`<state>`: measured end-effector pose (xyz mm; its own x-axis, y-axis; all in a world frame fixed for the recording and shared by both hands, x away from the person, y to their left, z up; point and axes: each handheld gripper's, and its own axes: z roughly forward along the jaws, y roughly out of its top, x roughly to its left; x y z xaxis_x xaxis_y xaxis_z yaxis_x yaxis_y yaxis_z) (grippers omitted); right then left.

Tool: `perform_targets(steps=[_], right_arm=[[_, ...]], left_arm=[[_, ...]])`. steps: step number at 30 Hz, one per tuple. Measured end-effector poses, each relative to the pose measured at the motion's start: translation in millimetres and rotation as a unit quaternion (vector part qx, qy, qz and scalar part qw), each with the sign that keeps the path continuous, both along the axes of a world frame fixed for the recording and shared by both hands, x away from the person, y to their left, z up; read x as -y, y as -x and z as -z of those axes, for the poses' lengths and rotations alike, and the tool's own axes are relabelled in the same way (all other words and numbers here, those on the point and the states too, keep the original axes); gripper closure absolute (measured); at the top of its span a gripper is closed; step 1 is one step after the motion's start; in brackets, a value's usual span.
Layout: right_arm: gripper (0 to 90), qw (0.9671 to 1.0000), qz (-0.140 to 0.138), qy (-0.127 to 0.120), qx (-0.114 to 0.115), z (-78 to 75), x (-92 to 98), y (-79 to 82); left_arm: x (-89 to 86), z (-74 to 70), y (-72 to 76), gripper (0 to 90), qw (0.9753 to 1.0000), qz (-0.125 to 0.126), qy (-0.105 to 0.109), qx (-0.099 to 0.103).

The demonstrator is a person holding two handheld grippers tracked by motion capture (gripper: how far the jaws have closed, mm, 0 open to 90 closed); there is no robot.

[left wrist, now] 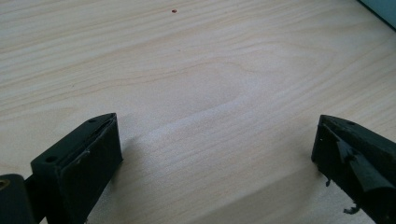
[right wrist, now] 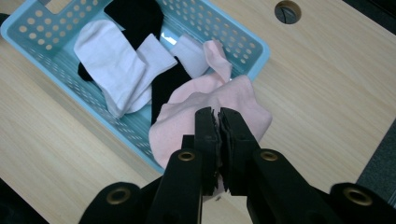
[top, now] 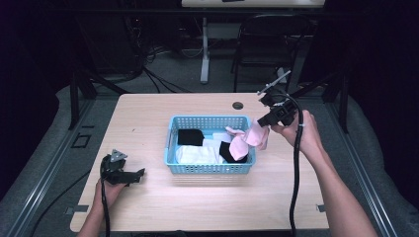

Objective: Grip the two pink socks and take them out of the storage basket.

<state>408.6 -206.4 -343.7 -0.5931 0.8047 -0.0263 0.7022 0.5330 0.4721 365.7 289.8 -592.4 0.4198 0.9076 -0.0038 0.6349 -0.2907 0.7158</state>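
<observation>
— Sock (right wrist: 219, 100), pink: where is it held?
— It is pinched between the closed jaws of the right gripper (right wrist: 218, 114), at the basket's (top: 174, 129) three o'clock rim.
— And the left gripper (left wrist: 212, 149)?
— Its jaws are spread wide over the table (left wrist: 196, 70), at the basket's eight o'clock.

One light blue perforated basket (top: 211, 167) sits on the wooden surface (top: 148, 123). One pink sock (right wrist: 215, 105) hangs over its rim. Inside lie at least two white socks (right wrist: 112, 70) and at least two black socks (right wrist: 135, 16); the exact count is unclear. Two grippers: left (top: 132, 175), right (top: 263, 120).
</observation>
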Motion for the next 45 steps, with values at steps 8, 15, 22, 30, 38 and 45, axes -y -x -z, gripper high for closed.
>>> perform_targets(steps=[8,15,22,30,38,45], right_arm=[[86.3,0.9996,0.027,-0.003,0.009,-5.8,29.4,5.1],[86.7,0.9985,0.054,0.003,0.011,-1.4,57.7,9.4],[86.7,0.9972,0.075,-0.007,-0.006,14.0,82.3,11.9],[86.9,0.9952,0.094,-0.019,-0.019,42.2,98.2,7.9],[86.9,0.9927,0.109,-0.027,-0.044,87.4,106.8,1.9],[86.9,0.9912,0.112,-0.023,-0.067,125.4,108.0,1.6]], left_arm=[[-0.2,-0.1,0.0,1.4,1.0000,0.001,-0.002,-0.001],[0.0,0.0,0.0,1.3,1.0000,0.000,0.000,0.000],[0.1,0.0,0.1,1.4,1.0000,0.000,0.000,0.000],[0.0,-0.1,0.2,1.4,1.0000,0.000,-0.001,0.000],[0.0,-0.1,0.2,1.4,1.0000,0.000,-0.001,0.000],[-0.1,-0.1,0.2,1.4,1.0000,0.000,-0.001,0.000]])
